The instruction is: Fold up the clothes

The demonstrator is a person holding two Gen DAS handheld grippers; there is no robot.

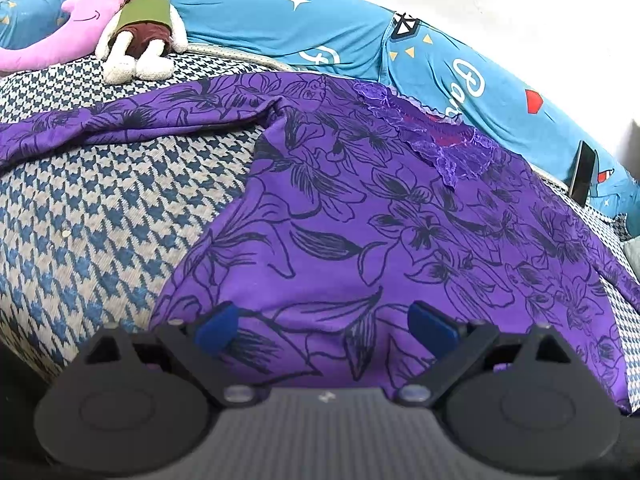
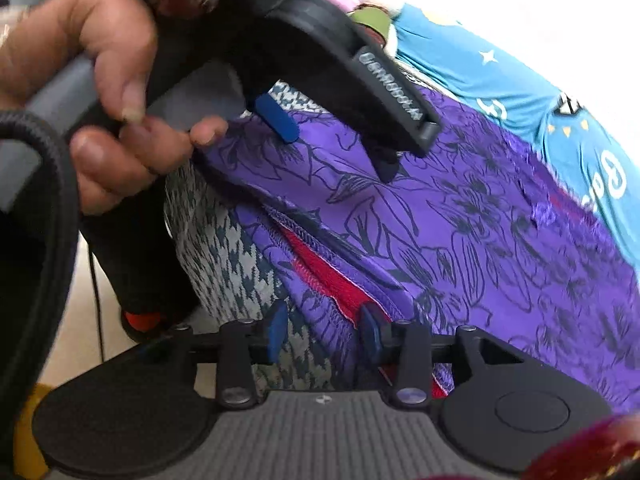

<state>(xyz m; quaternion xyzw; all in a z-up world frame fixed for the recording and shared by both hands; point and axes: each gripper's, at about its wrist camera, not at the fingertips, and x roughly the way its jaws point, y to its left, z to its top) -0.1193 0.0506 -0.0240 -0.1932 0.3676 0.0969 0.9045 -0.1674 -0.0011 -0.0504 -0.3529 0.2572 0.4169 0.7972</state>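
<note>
- Both grippers gape: left gripper [image 1: 324, 326] over the purple garment [image 1: 400, 240], spread on the bed [image 1: 80, 220]; right gripper [image 2: 322, 330] straddling its hem.
- Closing now risks pinching one layer only, dragging a crooked fold.

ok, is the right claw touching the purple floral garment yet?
Cannot tell. In the right wrist view, the open right claw straddles the hem of the purple floral garment, but neither contact nor a gap shows plainly.

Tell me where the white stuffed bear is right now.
In the left wrist view, the white stuffed bear lies at the upper left on the houndstooth bedcover, beside the pink plush toy, against the blue pillow and beyond the purple floral garment.
</note>
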